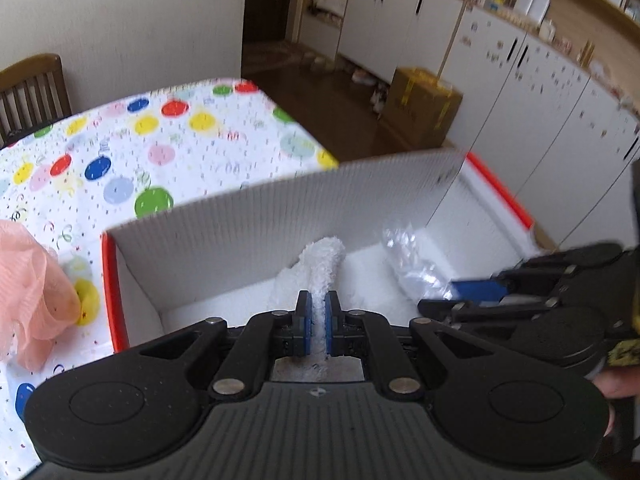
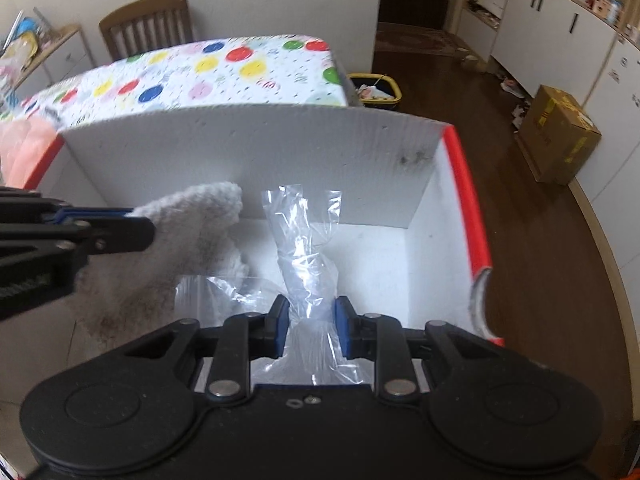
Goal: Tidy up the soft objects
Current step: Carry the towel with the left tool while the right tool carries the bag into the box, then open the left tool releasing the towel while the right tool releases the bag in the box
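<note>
**Both loads over the box**

My left gripper (image 1: 318, 312) is clamped on the fluffy white cloth (image 1: 320, 264), my right gripper (image 2: 308, 330) pinches a crinkled clear plastic bag (image 2: 304, 240); both hang inside the white corrugated box with red rim (image 2: 460, 168). No writing is legible anywhere.

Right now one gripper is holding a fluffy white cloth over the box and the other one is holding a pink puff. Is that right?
Not quite. The left gripper does pinch the fluffy white cloth over the box, but the right gripper holds a clear plastic bag, not the pink puff. The right wrist view shows the bag between its pads. The pink puff lies on the table beside the box.
</note>
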{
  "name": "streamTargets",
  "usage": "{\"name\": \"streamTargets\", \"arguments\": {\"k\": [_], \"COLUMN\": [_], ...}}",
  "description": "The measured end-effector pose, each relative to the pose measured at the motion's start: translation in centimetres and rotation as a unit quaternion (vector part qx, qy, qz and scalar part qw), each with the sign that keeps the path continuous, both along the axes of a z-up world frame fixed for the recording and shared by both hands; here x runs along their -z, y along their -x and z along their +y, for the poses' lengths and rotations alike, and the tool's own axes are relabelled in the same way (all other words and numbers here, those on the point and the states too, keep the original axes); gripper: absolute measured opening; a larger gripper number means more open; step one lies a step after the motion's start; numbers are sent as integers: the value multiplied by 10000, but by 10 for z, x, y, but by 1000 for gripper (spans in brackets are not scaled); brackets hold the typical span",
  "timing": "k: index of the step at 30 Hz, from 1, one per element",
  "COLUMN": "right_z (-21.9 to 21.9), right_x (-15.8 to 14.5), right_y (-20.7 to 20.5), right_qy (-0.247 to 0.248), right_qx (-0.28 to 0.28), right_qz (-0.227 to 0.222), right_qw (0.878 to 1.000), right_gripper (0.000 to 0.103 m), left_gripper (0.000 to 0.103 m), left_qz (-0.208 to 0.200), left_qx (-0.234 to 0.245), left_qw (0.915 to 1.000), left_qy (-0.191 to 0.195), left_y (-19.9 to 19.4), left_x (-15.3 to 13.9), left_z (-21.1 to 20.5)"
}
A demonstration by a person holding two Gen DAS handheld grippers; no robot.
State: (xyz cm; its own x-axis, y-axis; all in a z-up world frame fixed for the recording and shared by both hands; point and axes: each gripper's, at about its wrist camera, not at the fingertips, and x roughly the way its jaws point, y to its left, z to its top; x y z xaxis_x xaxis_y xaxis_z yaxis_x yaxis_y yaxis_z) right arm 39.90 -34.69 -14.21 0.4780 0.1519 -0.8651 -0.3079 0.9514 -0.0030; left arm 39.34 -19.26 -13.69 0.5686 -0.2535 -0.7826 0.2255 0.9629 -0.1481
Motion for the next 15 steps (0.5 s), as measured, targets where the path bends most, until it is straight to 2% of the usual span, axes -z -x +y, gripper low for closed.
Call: {"name": "streamTargets", "arguments": {"k": [8, 10, 11, 15], "right_z": [4, 3, 3, 1], "right_x": [6, 4, 5, 3], "right_y": [-8, -8, -10, -9], "right_qy": [72, 61, 32, -94], "right_qx": [-118, -86, -85, -113], "right_qz": [271, 278, 281, 283], "right_qw": [9995, 9996, 9996, 9995], "right_gripper": [29, 33, 40, 42], "left_gripper": [6, 6, 6, 7], "left_qz": [418, 440, 423, 386], "left_qx": [164, 157, 168, 161], "left_qw": [9988, 9987, 9987, 9989], "left_qy": [-201, -203, -206, -220], "left_y": [-6, -6, -6, -5], "left_x": [15, 16, 16, 14], "left_z": [-5, -5, -5, -6]}}
